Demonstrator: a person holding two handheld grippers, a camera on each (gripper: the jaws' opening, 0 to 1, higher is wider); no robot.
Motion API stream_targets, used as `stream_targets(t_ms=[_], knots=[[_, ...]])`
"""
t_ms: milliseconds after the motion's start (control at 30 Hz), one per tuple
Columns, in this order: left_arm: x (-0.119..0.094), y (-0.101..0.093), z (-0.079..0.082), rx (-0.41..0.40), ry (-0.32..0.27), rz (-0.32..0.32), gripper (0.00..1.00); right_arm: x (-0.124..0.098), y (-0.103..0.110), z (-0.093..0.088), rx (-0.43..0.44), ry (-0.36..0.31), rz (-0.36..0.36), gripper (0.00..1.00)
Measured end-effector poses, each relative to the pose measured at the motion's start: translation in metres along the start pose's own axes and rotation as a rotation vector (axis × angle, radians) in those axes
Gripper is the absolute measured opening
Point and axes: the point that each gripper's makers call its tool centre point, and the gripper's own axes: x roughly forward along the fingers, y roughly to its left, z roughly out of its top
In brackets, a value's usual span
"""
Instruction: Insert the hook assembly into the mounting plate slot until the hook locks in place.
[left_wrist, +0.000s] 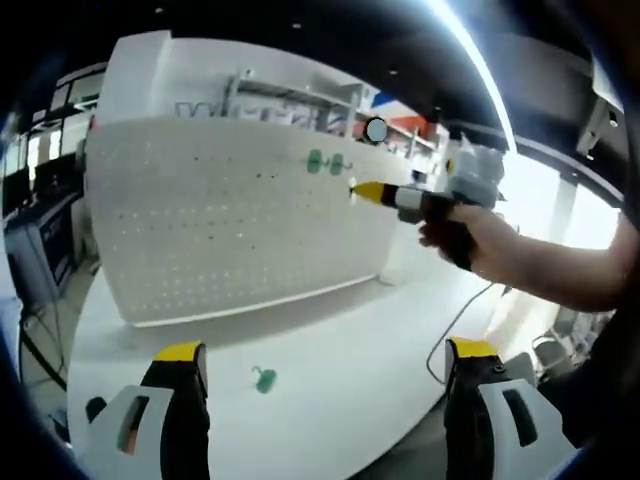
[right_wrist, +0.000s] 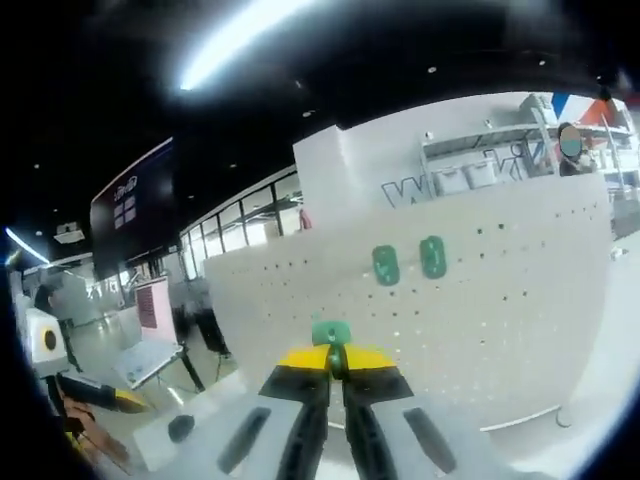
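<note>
no legible text; only blurred lettering on the far wall (right_wrist: 420, 185)

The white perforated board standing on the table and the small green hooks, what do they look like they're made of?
The white perforated board looks like painted sheet metal or rigid plastic: thin, smooth, matte, with even rows of small holes; which one isn't clear. The green hooks on it, the one held in the right gripper and the one lying on the white table look like moulded plastic: uniform colour, rounded edges, slight sheen.
</note>
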Motion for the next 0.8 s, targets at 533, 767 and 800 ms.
stream_targets(t_ms=[533, 767, 800], knots=[[-0.006, 0.018, -0.002, -0.035, 0.004, 0.037, 1.0, 0.023, -0.065, 0.05, -0.054, -0.087, -0.119, 0.01], [-0.006, 0.022, -0.003, -0.07, -0.002, 0.038, 0.98, 0.033, -0.079, 0.058, -0.054, -0.108, -0.146, 0.01], [-0.005, 0.022, -0.004, -0.071, -0.002, 0.04, 0.99, 0.034, -0.08, 0.059, -0.055, -0.11, -0.148, 0.01]])
